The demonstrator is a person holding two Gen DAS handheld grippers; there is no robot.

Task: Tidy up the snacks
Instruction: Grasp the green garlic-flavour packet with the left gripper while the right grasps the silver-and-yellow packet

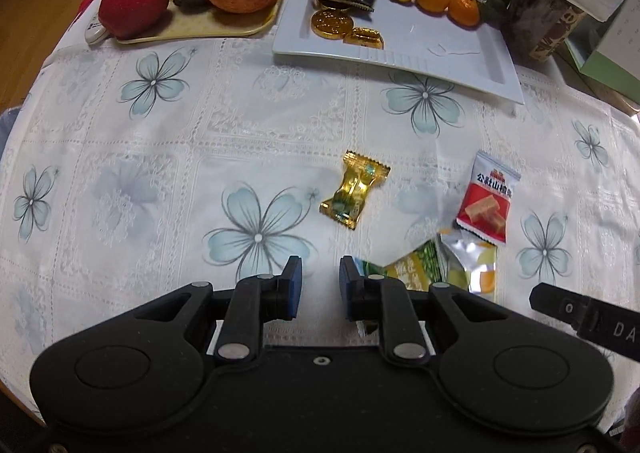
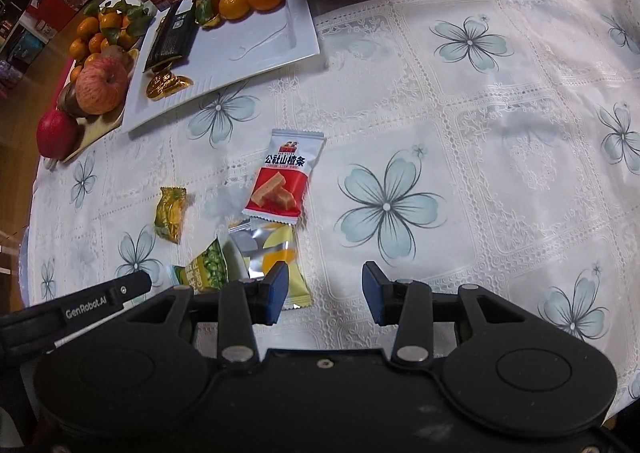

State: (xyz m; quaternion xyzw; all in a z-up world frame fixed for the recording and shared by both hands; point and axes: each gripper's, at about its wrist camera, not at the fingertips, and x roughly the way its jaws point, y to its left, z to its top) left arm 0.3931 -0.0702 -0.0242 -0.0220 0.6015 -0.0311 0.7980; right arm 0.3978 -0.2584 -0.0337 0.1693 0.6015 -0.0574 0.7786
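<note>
Left wrist view shows my left gripper [image 1: 320, 267] narrowly parted and empty, the gold candy [image 1: 354, 189] lying ahead on the tablecloth [image 1: 120, 157]; I'd straddle its pinched waist squarely.

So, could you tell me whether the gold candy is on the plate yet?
Not yet: the gold candy lies on the tablecloth, apart from the plate.
</note>
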